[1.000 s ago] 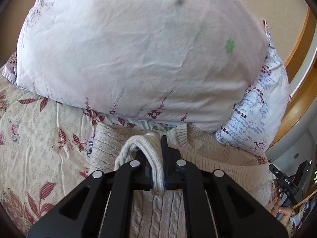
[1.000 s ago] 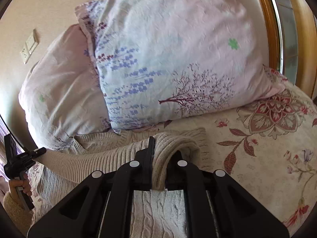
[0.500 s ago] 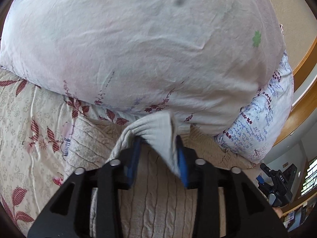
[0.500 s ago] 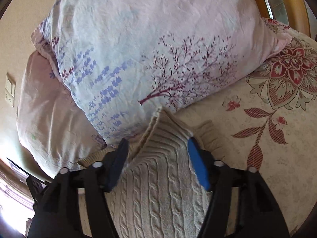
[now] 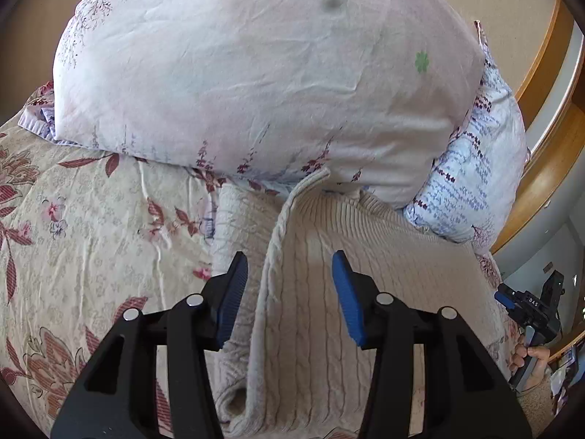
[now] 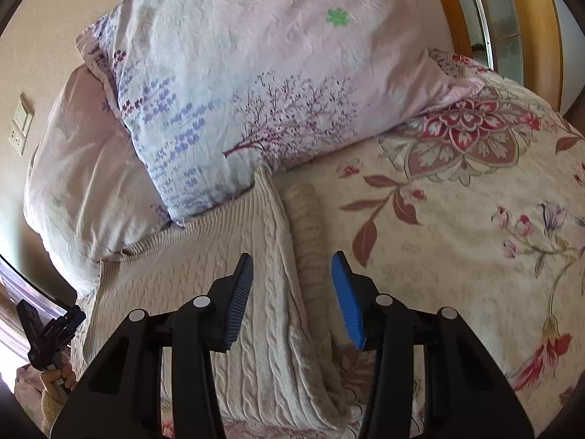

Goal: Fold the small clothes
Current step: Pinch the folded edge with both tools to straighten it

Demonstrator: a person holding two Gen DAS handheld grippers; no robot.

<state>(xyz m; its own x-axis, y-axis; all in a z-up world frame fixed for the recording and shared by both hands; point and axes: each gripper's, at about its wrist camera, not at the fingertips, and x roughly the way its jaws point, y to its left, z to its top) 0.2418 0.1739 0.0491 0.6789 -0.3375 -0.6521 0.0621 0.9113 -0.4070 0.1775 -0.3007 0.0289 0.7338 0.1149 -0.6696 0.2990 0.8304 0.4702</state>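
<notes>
A cream cable-knit sweater (image 5: 329,292) lies folded on the floral bedspread (image 5: 91,237), its ribbed hem up against the pillows. My left gripper (image 5: 289,292) is open and empty just above the sweater's left folded edge. In the right wrist view the same sweater (image 6: 219,274) lies flat with a ribbed sleeve (image 6: 310,241) along its right edge. My right gripper (image 6: 292,289) is open and empty above that right edge. Each gripper shows at the edge of the other's view, the right one (image 5: 526,311) and the left one (image 6: 51,333).
Two floral pillows lean at the head of the bed, a pale pink one (image 5: 256,73) and a bluish one (image 6: 256,84). A wooden frame (image 5: 548,128) runs on the right. A wall socket (image 6: 22,124) is on the beige wall.
Both grippers were shut on the sweater's hem corners a second ago. They opened, let the hem drop by the pillows, and have pulled back a little.
</notes>
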